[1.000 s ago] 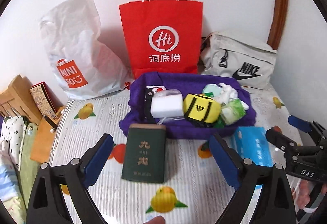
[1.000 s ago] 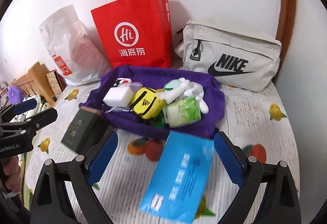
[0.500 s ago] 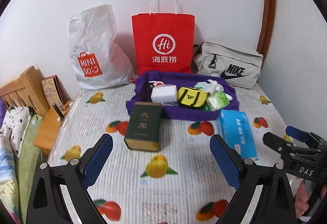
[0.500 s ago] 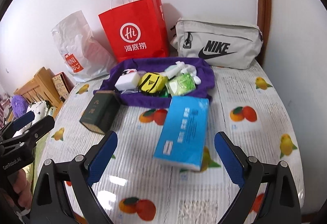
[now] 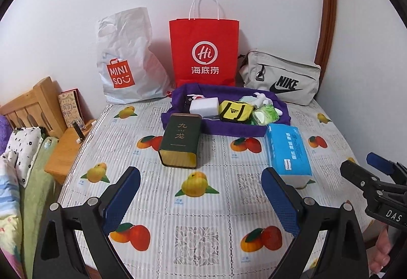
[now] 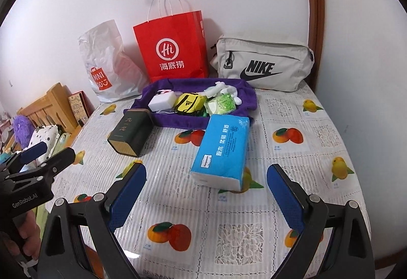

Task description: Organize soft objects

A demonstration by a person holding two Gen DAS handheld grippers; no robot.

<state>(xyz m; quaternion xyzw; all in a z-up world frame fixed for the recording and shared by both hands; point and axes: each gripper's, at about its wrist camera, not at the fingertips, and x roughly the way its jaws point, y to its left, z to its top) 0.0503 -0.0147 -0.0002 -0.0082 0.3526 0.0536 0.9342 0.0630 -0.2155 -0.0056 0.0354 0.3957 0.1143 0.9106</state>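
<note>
Far left, off the table (image 5: 203, 205) edge, a wooden headboard (image 5: 33, 106) and bedding, outside the work. Against the back wall, propped upright so as not to slump: white Miniso bag (image 5: 124, 60), then red paper bag (image 5: 204, 45), then grey Nike pouch (image 5: 282, 80) lying on its side. Ahead of the red bag, a purple cloth tray (image 5: 178, 98) gathering the soft things: white sponge block (image 5: 204, 106), yellow pouch (image 5: 235, 111), green tissue pack (image 5: 265, 115), white soft bits behind them. Touching the tray's front left corner, a dark green tin (image 5: 180, 143) on its side, hard and likely not part of the sorting. Just right of it, near the tray's front right corner, the blue tissue pack (image 6: 222, 149), lying flat outside the tray and probably the next candidate. Left gripper (image 5: 201, 197) held low over the near cloth, jaws spread wide, nothing between the pads. Right gripper (image 6: 206, 195) likewise spread and empty, lined up on the blue pack.
</note>
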